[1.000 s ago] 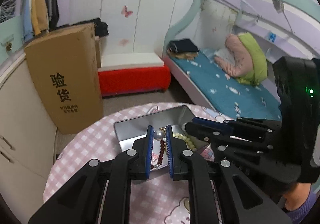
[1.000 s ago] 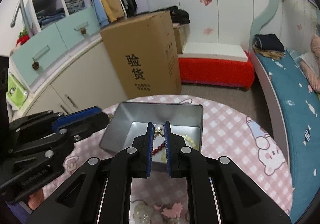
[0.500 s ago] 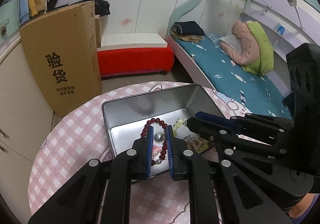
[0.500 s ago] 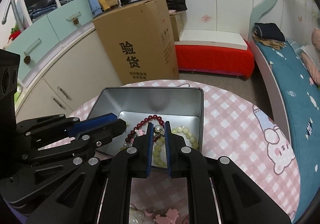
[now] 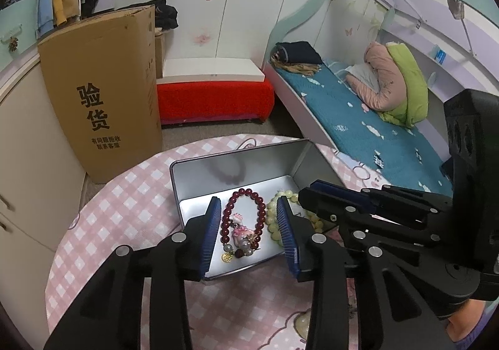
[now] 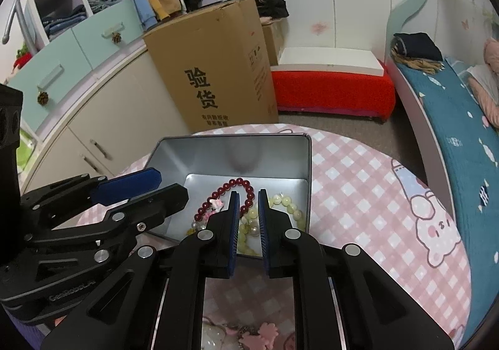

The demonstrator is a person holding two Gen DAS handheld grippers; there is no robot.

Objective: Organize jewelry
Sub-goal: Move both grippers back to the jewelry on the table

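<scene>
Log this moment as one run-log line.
phase: release | left gripper: open, jaws just opened, red bead bracelet lying in metal tin | right gripper: nearly shut over pale green bead bracelet

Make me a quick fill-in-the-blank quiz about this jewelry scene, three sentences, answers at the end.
1. The dark red bead bracelet lies inside the ____ tin.
2. Beside it lies a bracelet of pale ____ beads.
3. The tin stands on a pink ____ tablecloth.

Answers: silver metal; green; checked
</scene>
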